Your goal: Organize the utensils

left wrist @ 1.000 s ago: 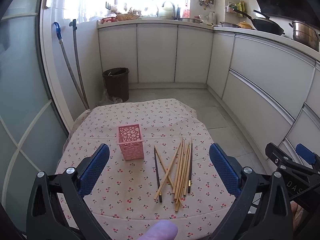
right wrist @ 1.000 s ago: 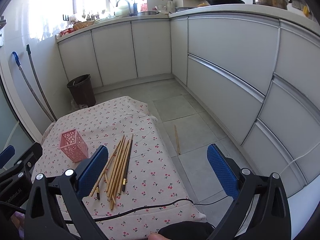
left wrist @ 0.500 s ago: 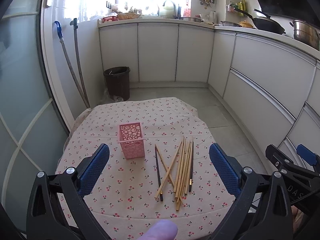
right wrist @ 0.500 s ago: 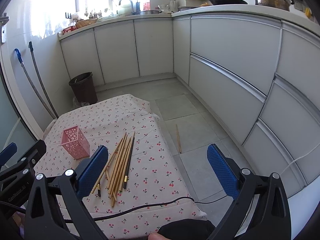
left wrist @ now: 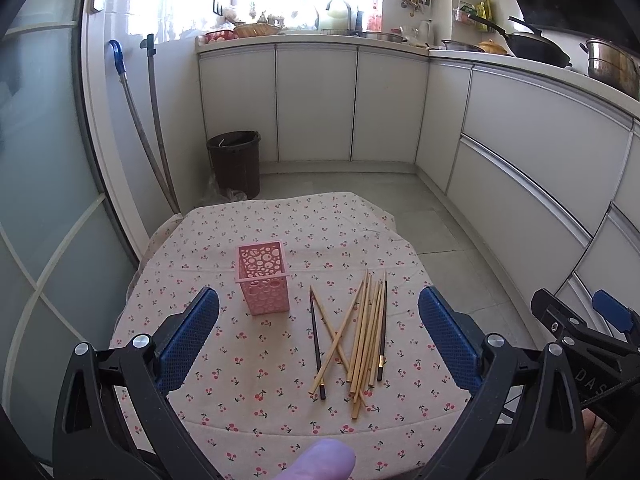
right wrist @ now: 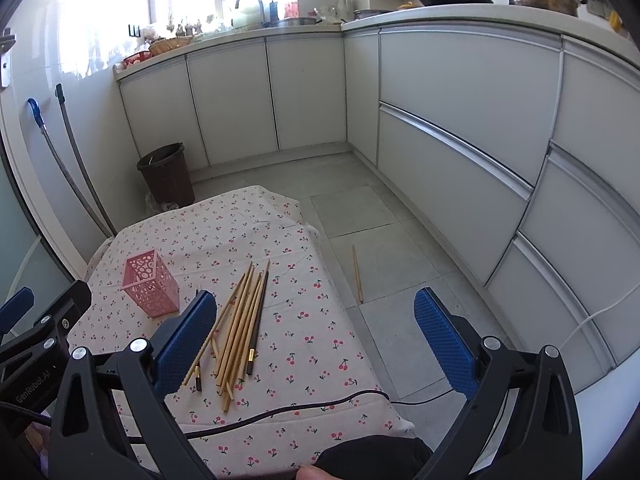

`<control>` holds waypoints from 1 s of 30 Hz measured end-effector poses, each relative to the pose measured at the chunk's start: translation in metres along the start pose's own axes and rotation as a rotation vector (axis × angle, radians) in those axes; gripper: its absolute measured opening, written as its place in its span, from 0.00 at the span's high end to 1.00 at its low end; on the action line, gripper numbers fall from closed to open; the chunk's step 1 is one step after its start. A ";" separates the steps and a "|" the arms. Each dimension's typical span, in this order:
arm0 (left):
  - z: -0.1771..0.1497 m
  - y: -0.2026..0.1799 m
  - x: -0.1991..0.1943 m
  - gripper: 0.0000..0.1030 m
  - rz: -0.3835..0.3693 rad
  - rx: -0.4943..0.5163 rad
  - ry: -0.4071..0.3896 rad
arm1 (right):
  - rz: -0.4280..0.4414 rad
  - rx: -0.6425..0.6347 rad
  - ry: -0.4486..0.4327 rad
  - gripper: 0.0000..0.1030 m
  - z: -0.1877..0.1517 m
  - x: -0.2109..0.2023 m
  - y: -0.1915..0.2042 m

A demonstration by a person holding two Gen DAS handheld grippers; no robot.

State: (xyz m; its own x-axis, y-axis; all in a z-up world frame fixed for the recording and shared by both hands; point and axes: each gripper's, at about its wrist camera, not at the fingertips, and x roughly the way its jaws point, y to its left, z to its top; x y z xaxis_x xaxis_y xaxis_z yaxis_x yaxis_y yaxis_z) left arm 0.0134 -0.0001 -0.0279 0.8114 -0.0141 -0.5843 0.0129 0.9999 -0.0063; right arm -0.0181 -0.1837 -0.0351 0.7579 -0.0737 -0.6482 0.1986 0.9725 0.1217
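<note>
A pink perforated holder (left wrist: 263,277) stands upright and empty on the cherry-print tablecloth (left wrist: 280,392). A loose pile of wooden and dark chopsticks (left wrist: 360,332) lies to its right. My left gripper (left wrist: 318,336) is open and empty, held above the table's near edge. The holder (right wrist: 150,282) and the chopsticks (right wrist: 240,320) also show in the right wrist view. My right gripper (right wrist: 316,332) is open and empty, over the table's right edge. One chopstick (right wrist: 357,274) lies on the floor.
White cabinets (left wrist: 316,104) run along the back and right. A dark bin (left wrist: 235,162) stands on the floor behind the table, with two mop handles (left wrist: 154,128) against the wall. A black cable (right wrist: 280,412) crosses the table's near edge.
Both grippers have drawn back and risen slightly, so the table sits a little lower and farther in view. Nothing on the table has moved.
</note>
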 end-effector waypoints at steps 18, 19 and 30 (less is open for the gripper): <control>0.001 0.001 0.001 0.07 0.000 -0.004 0.010 | 0.000 0.000 0.007 0.06 0.000 0.003 -0.002; 0.000 0.001 0.001 0.07 0.001 -0.004 0.011 | -0.001 0.000 0.008 0.06 -0.001 0.003 -0.002; 0.000 0.007 0.005 0.07 0.013 -0.018 0.034 | -0.004 -0.009 0.029 0.06 -0.002 0.007 -0.001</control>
State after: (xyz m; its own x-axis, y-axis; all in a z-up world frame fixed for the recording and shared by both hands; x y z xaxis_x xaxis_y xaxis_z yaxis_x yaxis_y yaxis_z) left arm 0.0178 0.0067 -0.0311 0.7913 -0.0015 -0.6114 -0.0083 0.9999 -0.0132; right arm -0.0139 -0.1845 -0.0413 0.7388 -0.0717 -0.6701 0.1962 0.9741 0.1121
